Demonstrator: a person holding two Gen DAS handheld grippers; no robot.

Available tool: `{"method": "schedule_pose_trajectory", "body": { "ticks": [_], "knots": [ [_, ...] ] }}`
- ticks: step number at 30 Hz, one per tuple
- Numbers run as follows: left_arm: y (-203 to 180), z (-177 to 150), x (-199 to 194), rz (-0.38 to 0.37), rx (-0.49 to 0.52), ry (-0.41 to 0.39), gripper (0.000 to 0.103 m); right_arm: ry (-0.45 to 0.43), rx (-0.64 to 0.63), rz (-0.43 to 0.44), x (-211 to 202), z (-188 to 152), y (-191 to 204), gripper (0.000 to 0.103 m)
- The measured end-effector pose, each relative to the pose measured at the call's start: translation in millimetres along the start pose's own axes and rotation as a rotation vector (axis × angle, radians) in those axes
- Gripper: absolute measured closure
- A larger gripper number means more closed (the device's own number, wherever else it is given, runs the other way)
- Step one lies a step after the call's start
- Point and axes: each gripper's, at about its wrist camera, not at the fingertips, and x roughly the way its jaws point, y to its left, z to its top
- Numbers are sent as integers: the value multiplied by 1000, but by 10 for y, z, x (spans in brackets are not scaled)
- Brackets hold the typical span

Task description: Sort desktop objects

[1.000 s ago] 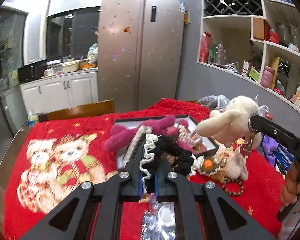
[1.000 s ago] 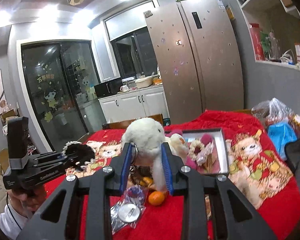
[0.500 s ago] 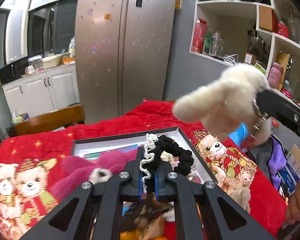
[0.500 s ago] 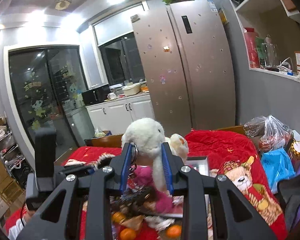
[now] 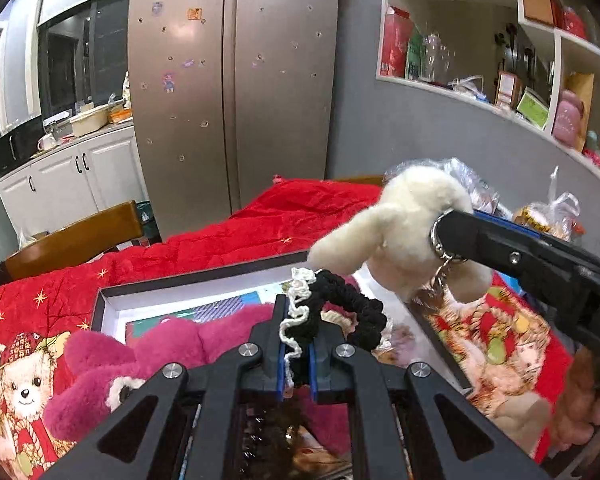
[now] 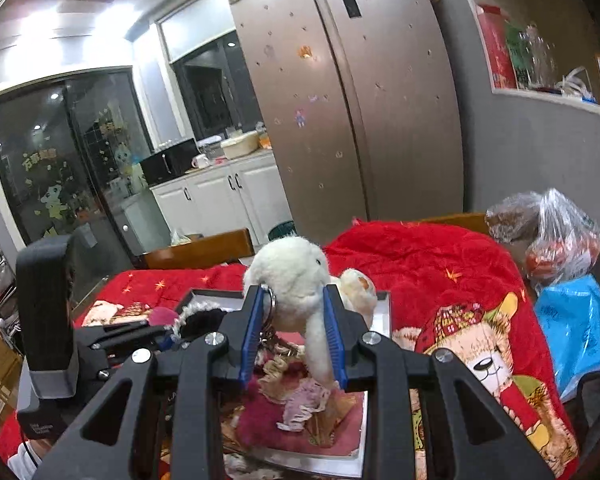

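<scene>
Gripping a black crocheted scrunchie (image 5: 342, 304) with a cream trim, the left gripper (image 5: 294, 344) has its blue-lined jaws closed on the loop, which arches up and over toward 2 o'clock in the left wrist view. It hangs above a shallow box (image 5: 188, 292) with dark walls and a white inner rim, resting on a desk covered by a red bear-print cloth (image 5: 260, 220). A magenta plush toy (image 5: 140, 356) lies in the box at 9 o'clock of the left gripper.

The right gripper (image 6: 294, 332) is clamped on a white plush toy (image 6: 296, 280), with a metal keyring (image 6: 270, 306) pressed against its left jaw. In the left wrist view this toy (image 5: 404, 232) is held in the air at 2 o'clock, over the right edge of the box, near the scrunchie but apart from it. In the right wrist view the box (image 6: 382, 308) lies directly below the toy, filled with soft items too jumbled to name.

A blue plastic bag (image 6: 576, 324) sits on the cloth at 3 o'clock in the right wrist view, and a steel fridge (image 5: 236, 80) stands behind the desk at 12 o'clock.
</scene>
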Motion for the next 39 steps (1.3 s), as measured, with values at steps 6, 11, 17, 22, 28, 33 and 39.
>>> {"method": "schedule_pose_trajectory", "body": {
  "ticks": [6, 11, 17, 22, 28, 33, 39],
  "knots": [
    [34, -80, 117, -31, -29, 48, 95, 53, 20, -34, 286, -172, -135, 72],
    [6, -83, 88, -30, -16, 42, 95, 64, 25, -51, 312, -207, -178, 72],
    [8, -75, 105, -35, -17, 44, 95, 53, 40, -57, 219, -193, -152, 72],
    [28, -73, 105, -34, -24, 43, 95, 64, 51, -54, 235, -191, -180, 72],
    [-3, -83, 130, -43, -8, 66, 60, 11, 75, -16, 127, -160, -165, 61],
    [-141, -100, 7, 57, 60, -40, 19, -83, 111, 12, -138, -68, -192, 18],
    [-252, -72, -119, 104, 123, -115, 19, -77, 91, 17, -204, -10, -122, 16]
  ]
}}
